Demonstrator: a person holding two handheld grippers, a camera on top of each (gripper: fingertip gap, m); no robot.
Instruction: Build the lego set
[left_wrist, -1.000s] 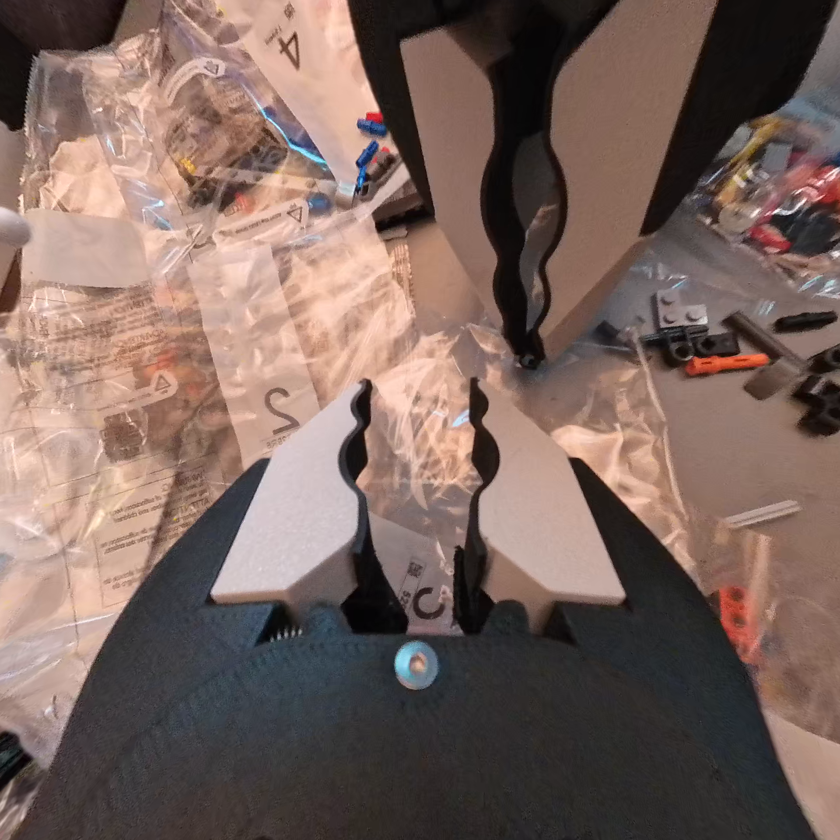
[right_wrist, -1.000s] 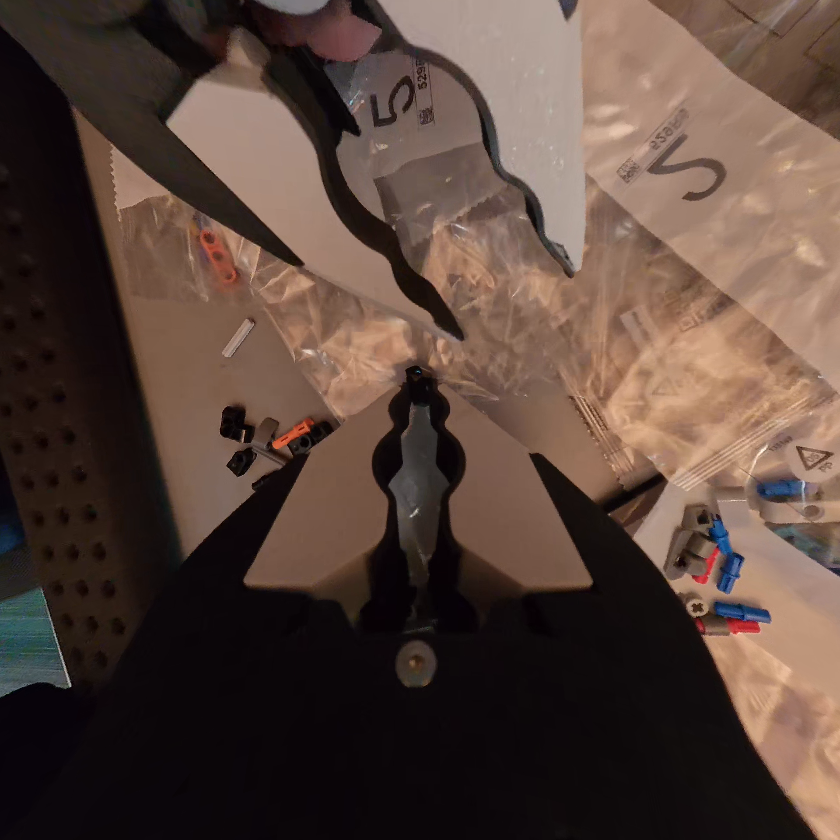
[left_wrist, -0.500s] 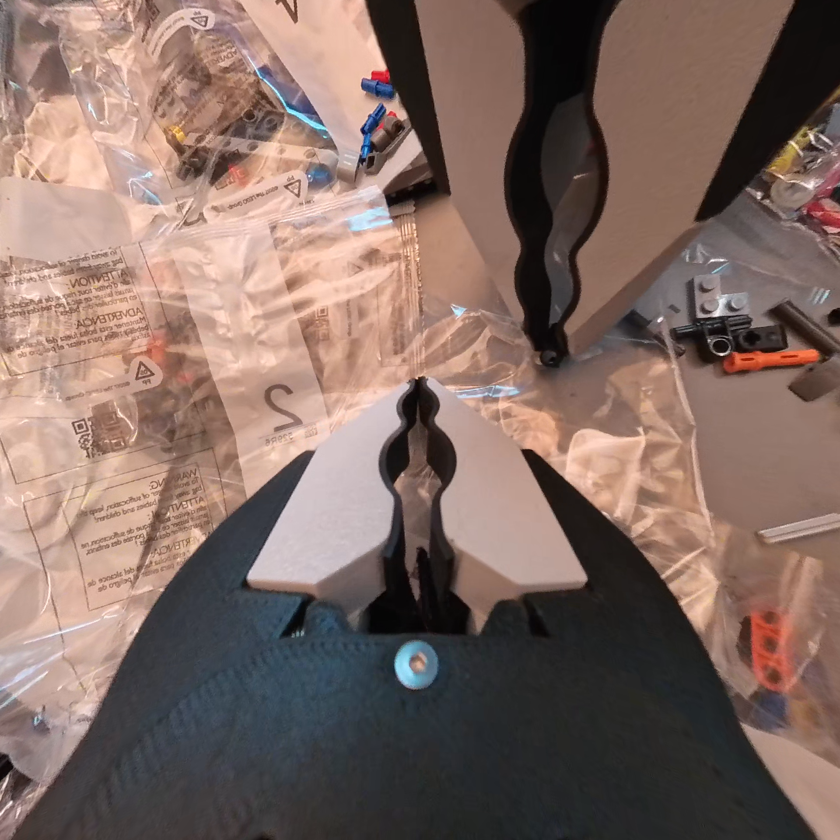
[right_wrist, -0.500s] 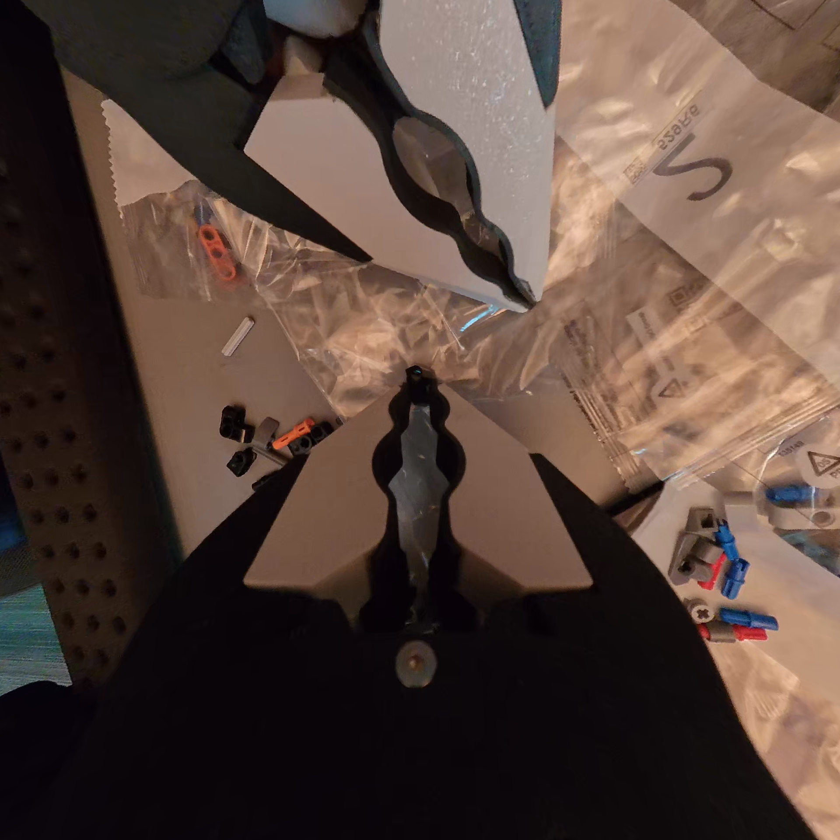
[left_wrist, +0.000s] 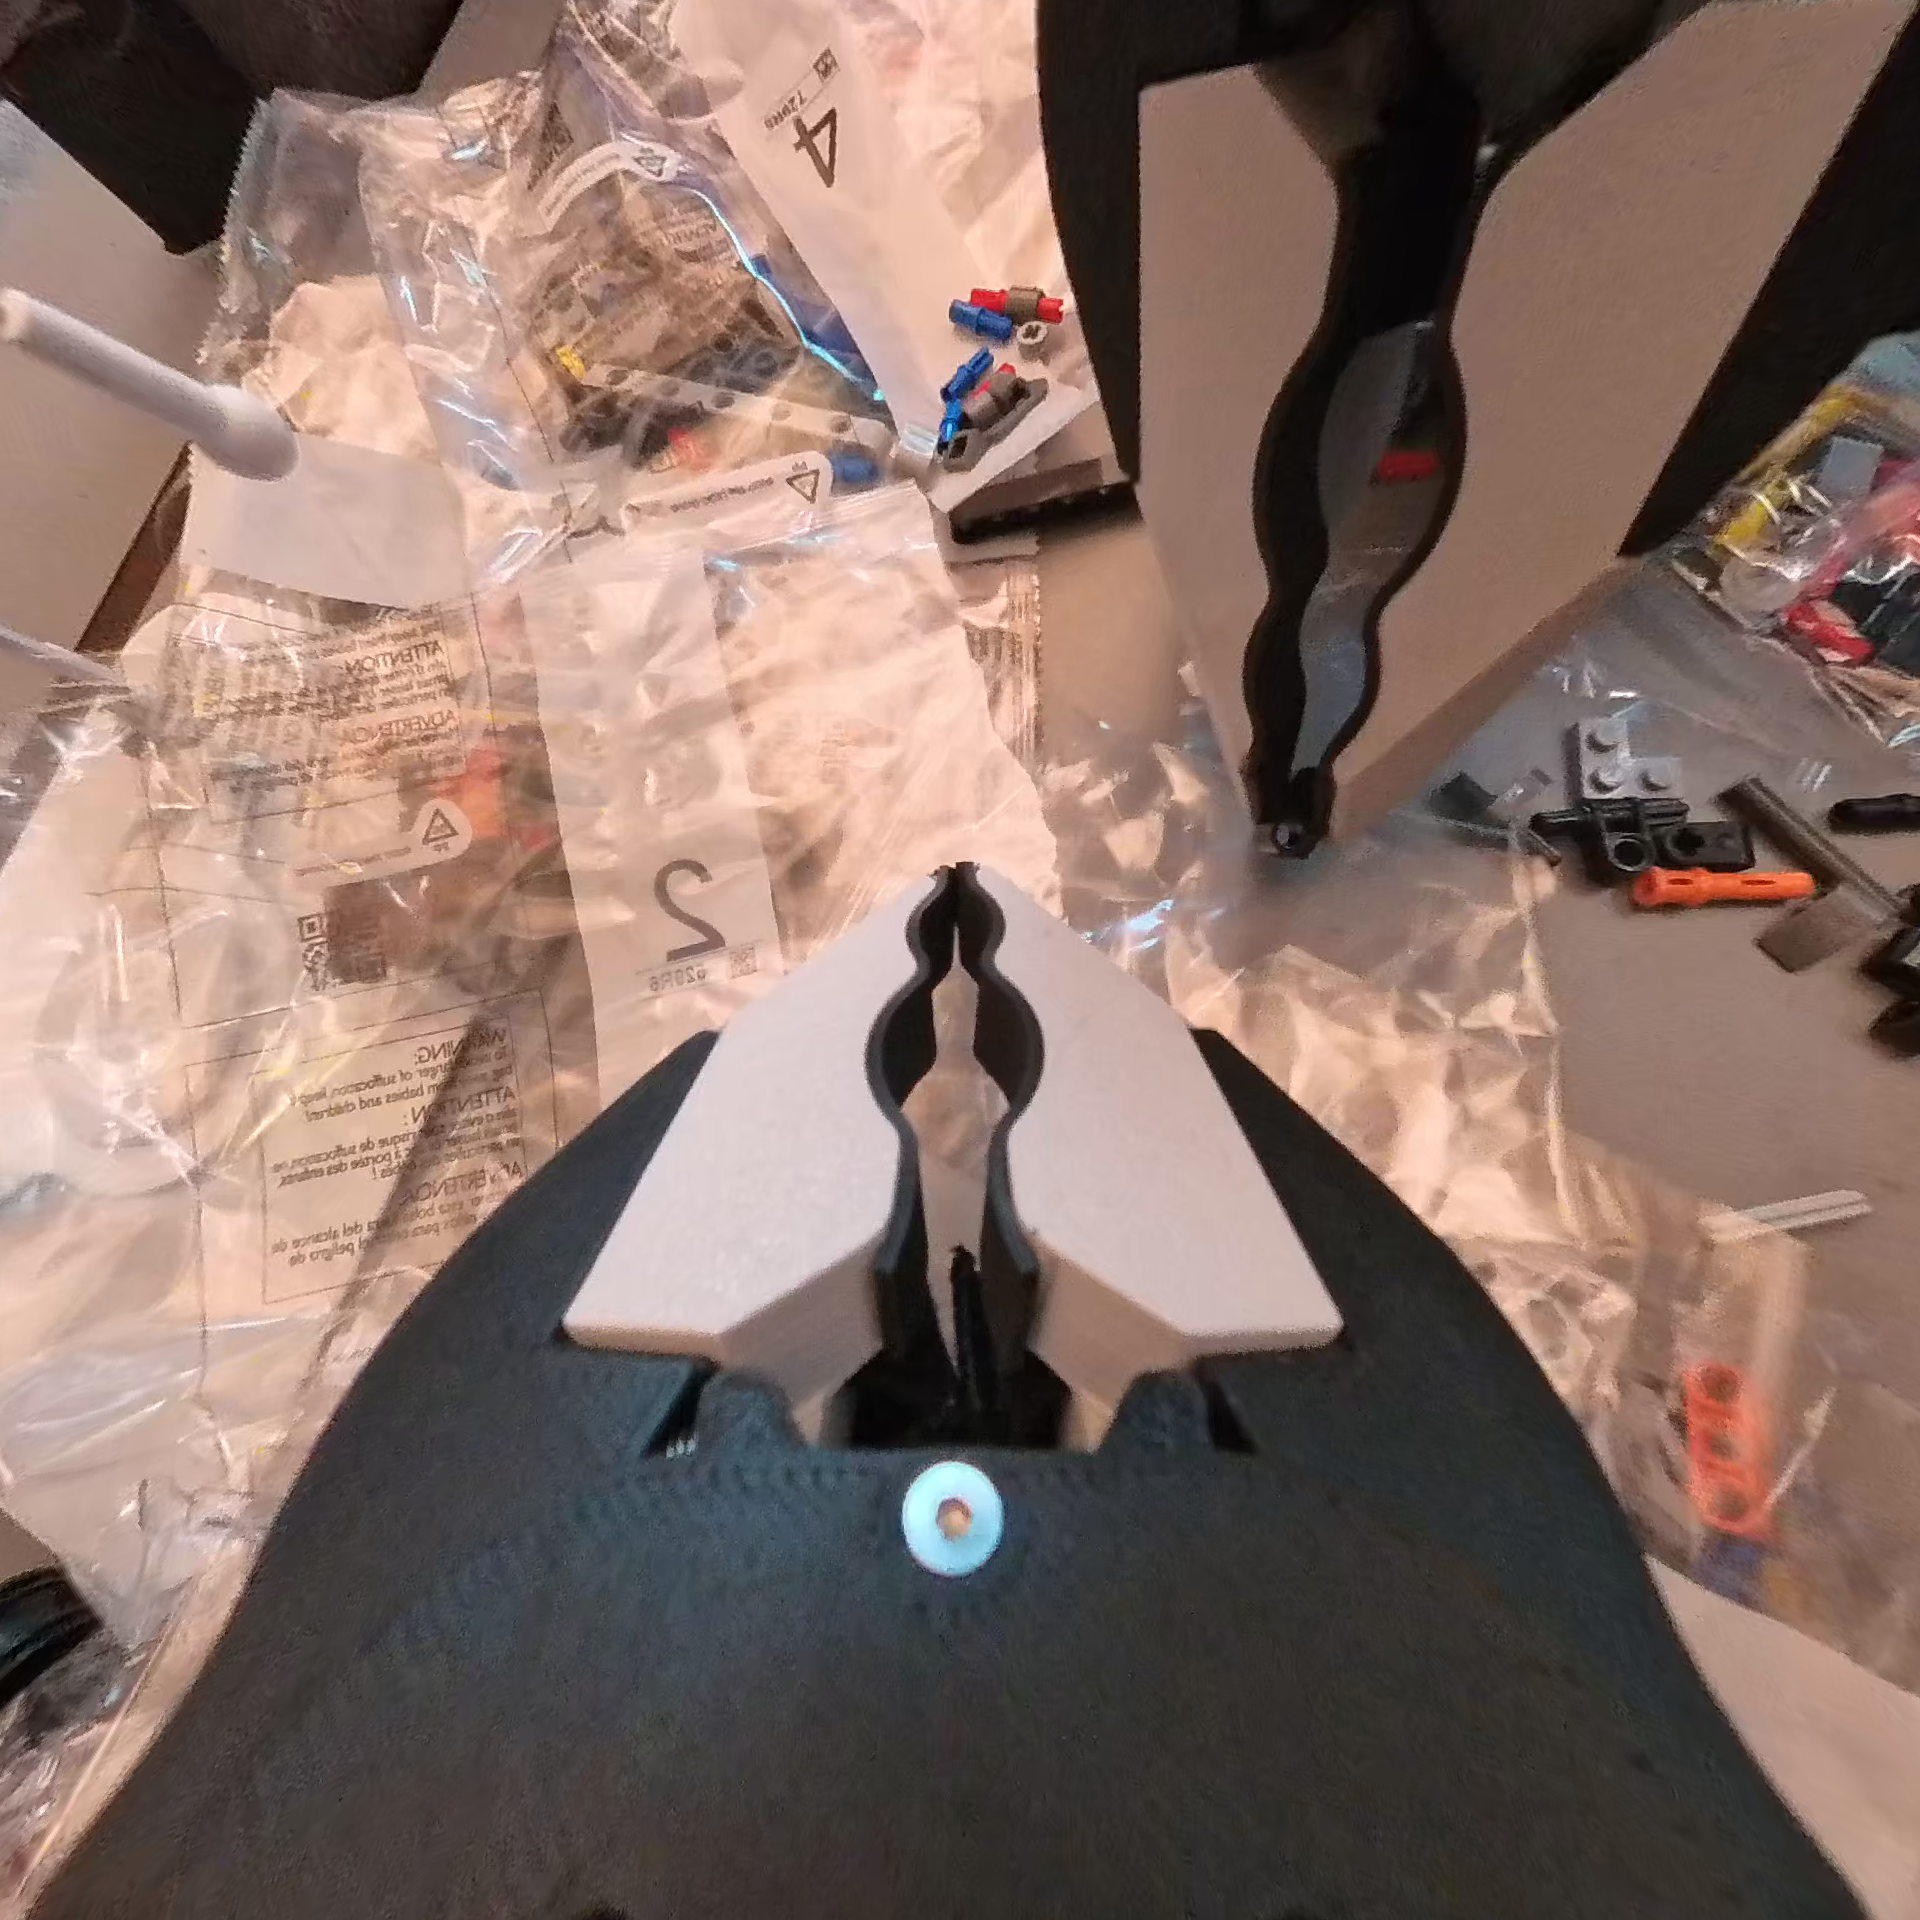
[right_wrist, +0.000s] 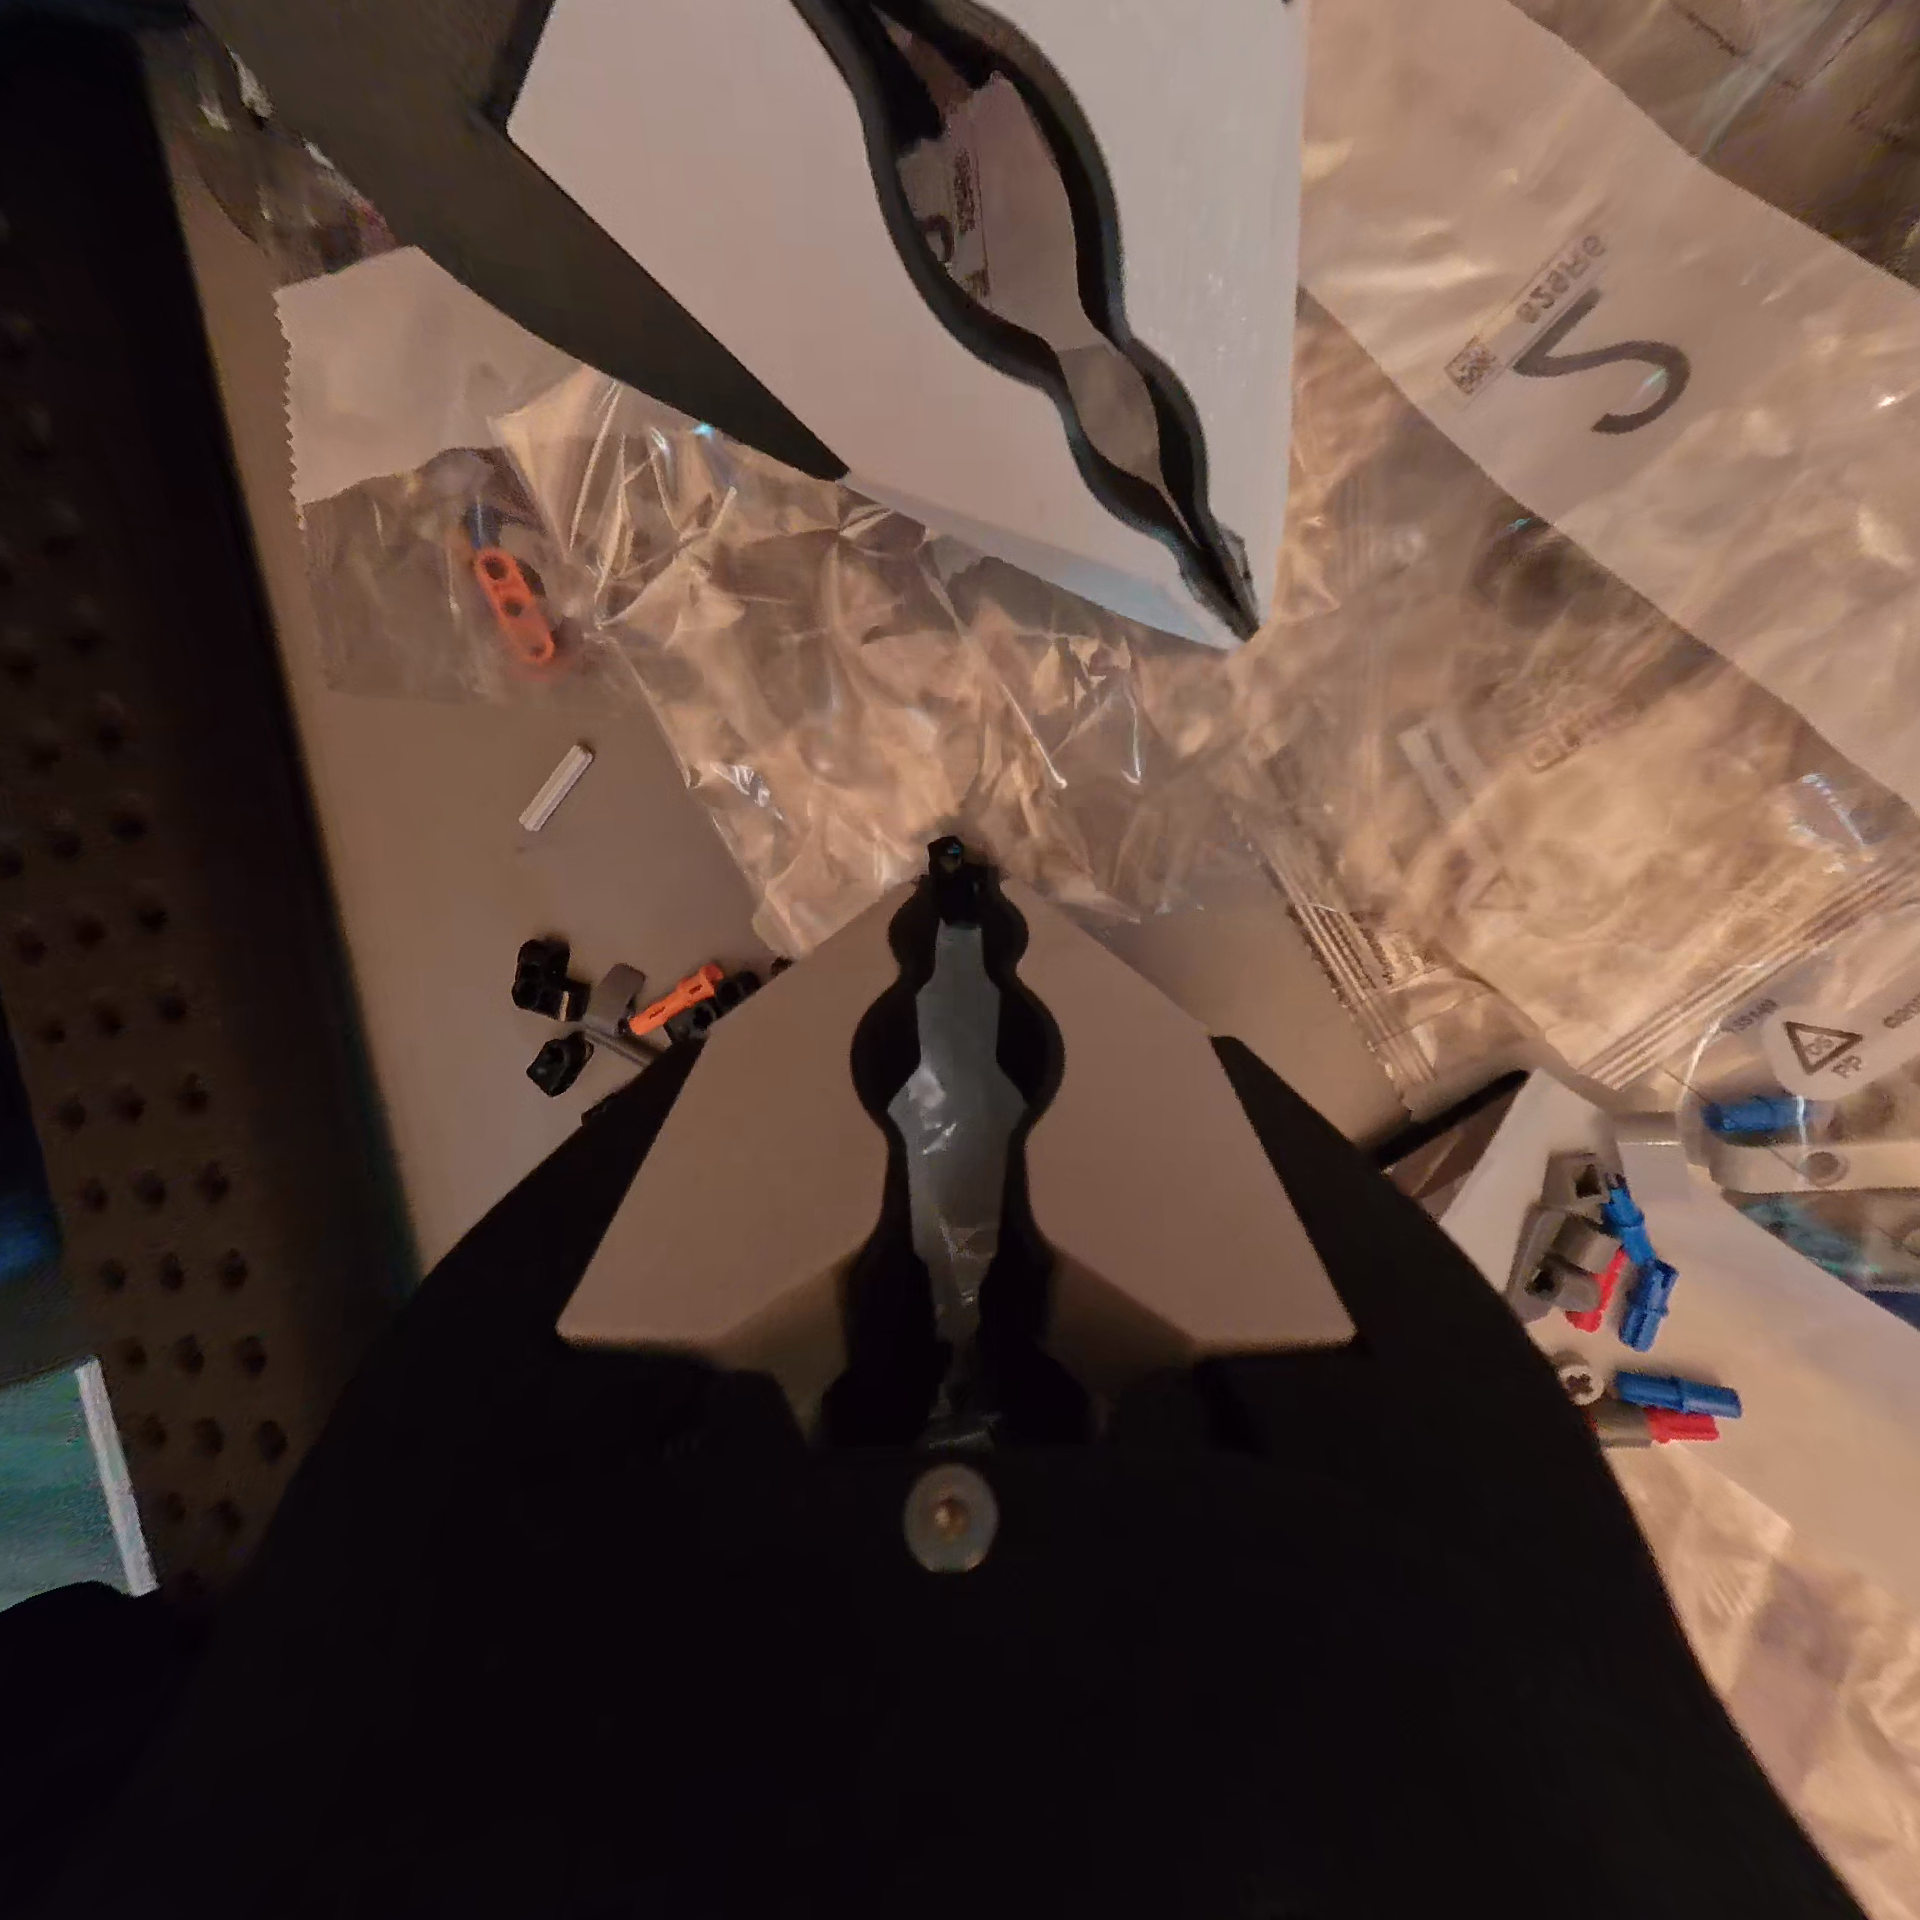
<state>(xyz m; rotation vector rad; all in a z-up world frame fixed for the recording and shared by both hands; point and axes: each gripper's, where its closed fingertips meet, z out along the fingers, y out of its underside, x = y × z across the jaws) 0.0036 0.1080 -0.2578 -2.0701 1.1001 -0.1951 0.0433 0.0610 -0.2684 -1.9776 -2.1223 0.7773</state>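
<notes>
My left gripper (left_wrist: 961, 878) is shut, and its tips pinch the film of a crumpled clear plastic bag (left_wrist: 1299, 987). The bag's creases run to those tips in the right wrist view (right_wrist: 1236, 613), where the bag (right_wrist: 883, 707) lies between the two grippers. An orange beam (left_wrist: 1725, 1455) lies inside the bag's near end. My right gripper (right_wrist: 951, 878) is shut on a small black pin (right_wrist: 948, 857) that sticks out of its tips. In the left wrist view the right gripper (left_wrist: 1294, 831) points down just above the bag, to the right of my left gripper.
Sealed numbered bags (left_wrist: 675, 914) cover the left of the table. Blue and red pins (left_wrist: 987, 353) lie at the back. An orange axle (left_wrist: 1720, 886), black connectors (left_wrist: 1621, 831) and a grey plate (left_wrist: 1621, 774) lie right. A white bar (right_wrist: 556, 787) and a dark perforated board (right_wrist: 125, 831) are left of my right gripper. My right gripper is the nearer one to the grey plate (left_wrist: 1621, 774): about 6 centimeters, against 12 centimeters.
My left gripper went from open to shut on the bag's film and has drawn back a little. My right gripper stays shut on the black pin.
</notes>
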